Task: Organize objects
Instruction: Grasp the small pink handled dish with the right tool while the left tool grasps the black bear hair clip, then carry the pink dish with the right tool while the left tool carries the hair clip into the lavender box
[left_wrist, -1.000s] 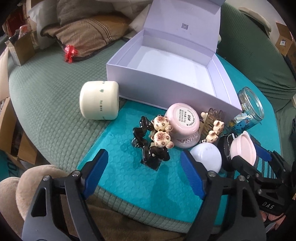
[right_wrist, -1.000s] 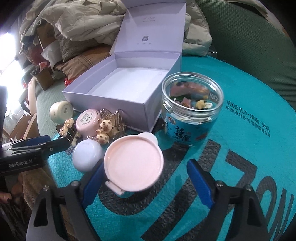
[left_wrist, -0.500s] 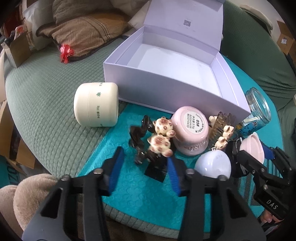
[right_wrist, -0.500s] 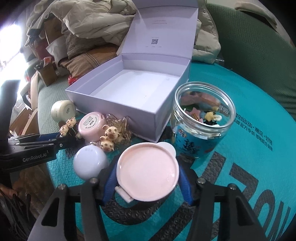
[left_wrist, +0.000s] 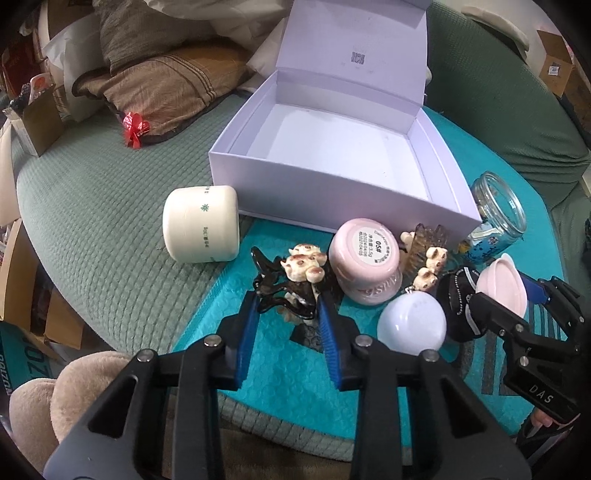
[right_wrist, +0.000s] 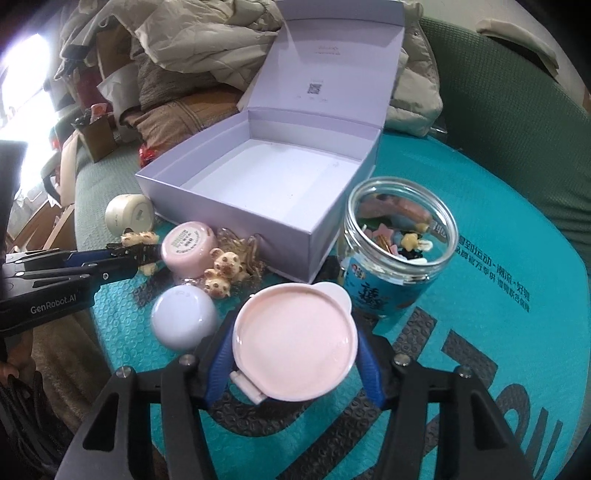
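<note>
The left gripper (left_wrist: 287, 308) has its blue jaws drawn in on either side of a black hair claw (left_wrist: 280, 295) topped with small brown bear figures; the pads press against the claw's sides, so it grips the claw, which sits on the teal bubble mat (left_wrist: 258, 354). The right gripper (right_wrist: 291, 354) has its jaws closed on a round pink compact (right_wrist: 295, 343), one pad at each side of the case.

Just right of the claw, a pink jar (left_wrist: 365, 266) stands upside down with its label facing up, and a second claw, translucent brown with bears (left_wrist: 428, 254), lies against it. A pale lavender dome-shaped item (left_wrist: 412, 323) rests in front of the pink jar. A cream jar (left_wrist: 201, 229) lies on its side on the green quilted cover (left_wrist: 92, 206), just off the mat's edge.

Behind these things sits a lavender box (left_wrist: 332, 184), lid raised, its inside bare. At its right corner stands a clear open jar (right_wrist: 399, 247) with a blue label, holding small colourful trinkets. Pillows and crumpled bedding lie beyond the box.
</note>
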